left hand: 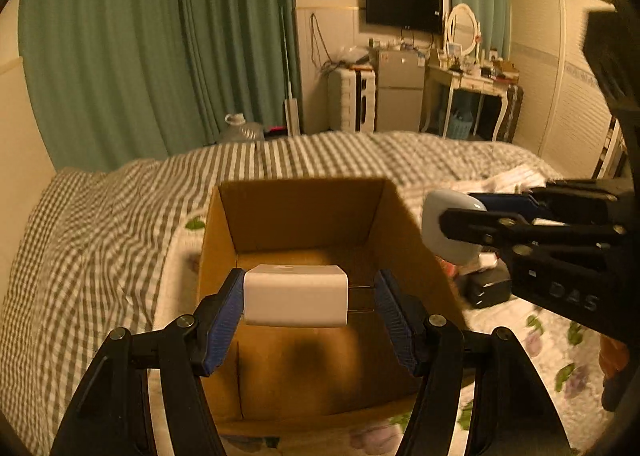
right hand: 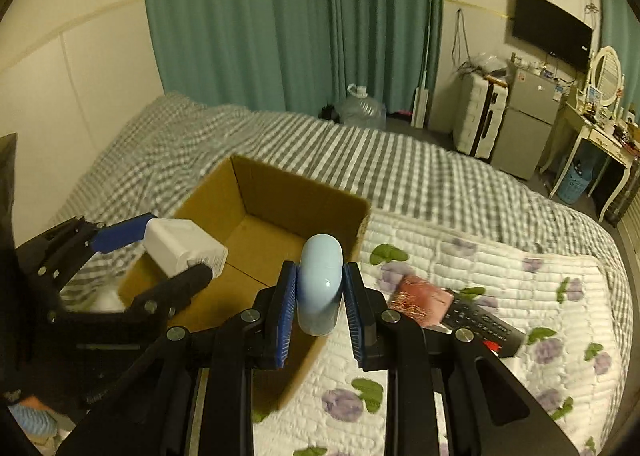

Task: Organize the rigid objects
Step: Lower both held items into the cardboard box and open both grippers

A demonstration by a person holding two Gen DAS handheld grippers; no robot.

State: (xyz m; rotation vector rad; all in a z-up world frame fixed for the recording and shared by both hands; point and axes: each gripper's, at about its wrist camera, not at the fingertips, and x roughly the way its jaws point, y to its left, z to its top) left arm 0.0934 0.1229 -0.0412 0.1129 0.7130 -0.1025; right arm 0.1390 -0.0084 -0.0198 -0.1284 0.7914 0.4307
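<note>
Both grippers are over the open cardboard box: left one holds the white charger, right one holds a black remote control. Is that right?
Not quite. The right gripper holds a pale blue rounded object, not the black remote, which lies on the quilt beside the cardboard box, as the right wrist view shows. The left gripper does hold the white charger over the box.

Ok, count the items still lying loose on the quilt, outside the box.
2: a reddish packet and a black remote, side by side right of the cardboard box. The grippers may hide others.
</note>
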